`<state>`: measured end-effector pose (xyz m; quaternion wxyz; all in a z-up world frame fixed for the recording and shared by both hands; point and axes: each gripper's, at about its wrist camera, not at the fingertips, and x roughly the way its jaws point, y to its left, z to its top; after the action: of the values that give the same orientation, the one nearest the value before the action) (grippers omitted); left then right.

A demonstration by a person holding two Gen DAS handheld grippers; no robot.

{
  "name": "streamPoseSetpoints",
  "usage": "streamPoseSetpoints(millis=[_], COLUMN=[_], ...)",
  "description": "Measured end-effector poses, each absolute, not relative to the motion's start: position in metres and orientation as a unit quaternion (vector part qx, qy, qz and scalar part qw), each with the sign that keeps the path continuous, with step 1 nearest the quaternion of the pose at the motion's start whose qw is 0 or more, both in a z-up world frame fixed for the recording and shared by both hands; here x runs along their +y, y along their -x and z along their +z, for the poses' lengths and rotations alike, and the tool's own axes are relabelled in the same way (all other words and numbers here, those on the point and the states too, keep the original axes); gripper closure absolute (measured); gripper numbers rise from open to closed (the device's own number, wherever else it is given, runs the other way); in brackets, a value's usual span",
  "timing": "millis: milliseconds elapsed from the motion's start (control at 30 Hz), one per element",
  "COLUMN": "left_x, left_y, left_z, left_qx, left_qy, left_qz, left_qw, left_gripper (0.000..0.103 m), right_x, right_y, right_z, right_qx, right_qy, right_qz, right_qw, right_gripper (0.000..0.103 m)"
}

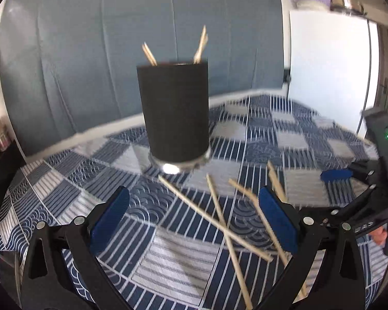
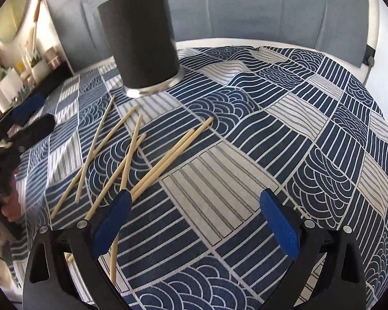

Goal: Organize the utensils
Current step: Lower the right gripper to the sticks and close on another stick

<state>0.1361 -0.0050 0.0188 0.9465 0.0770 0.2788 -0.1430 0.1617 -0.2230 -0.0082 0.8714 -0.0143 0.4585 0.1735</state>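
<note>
Bamboo chopsticks (image 2: 132, 152) are lying loose on the patterned blue-and-white tablecloth (image 2: 284, 134) in front of a black cylindrical holder (image 2: 139, 38).

Both grippers are hovering over the cloth with their blue-padded fingers spread wide and gripping nothing: the left gripper (image 1: 194, 222) is facing the holder (image 1: 174, 111), with several of the scattered chopsticks (image 1: 219, 211) crossing one another between and just past its fingers, while the right gripper (image 2: 194, 219) is sitting above bare cloth with the loose sticks fanning out near its left finger (image 2: 111, 222). A few chopsticks (image 1: 200, 45) are already standing inside the holder, their tips leaning out over its rim. A grey-blue padded panel (image 1: 90, 51) is filling the background behind the table, and a white cabinet (image 1: 328, 72) is standing off to the right in the left wrist view.
</note>
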Motion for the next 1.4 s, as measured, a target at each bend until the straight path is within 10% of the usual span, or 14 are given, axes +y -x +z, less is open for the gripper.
streamPoseSetpoints(millis=[867,1167,1233,1400], left_x=[0.026,0.027,0.029,0.042], left_y=[-0.235,-0.231,-0.225,-0.208], left_z=[-0.020,-0.024,-0.023,-0.017], left_qx=[0.502,0.495,0.489,0.477], left_qy=[-0.004,-0.025,-0.028,-0.035], left_qz=[-0.059,-0.039,-0.045,-0.063], left_qw=[0.863,0.868,0.871,0.876], left_gripper=[0.006,0.006,0.014,0.042], right_x=[-0.142,-0.127,-0.126,-0.132], right_y=[-0.173,-0.162,-0.161,-0.156], right_z=[0.015,0.002,0.003,0.004], right_qx=[0.424,0.457,0.467,0.474], right_qy=[0.146,0.177,0.172,0.152], right_qz=[0.226,0.272,0.281,0.285], right_qw=[0.865,0.828,0.821,0.819], right_gripper=[0.010,0.066,0.086,0.095])
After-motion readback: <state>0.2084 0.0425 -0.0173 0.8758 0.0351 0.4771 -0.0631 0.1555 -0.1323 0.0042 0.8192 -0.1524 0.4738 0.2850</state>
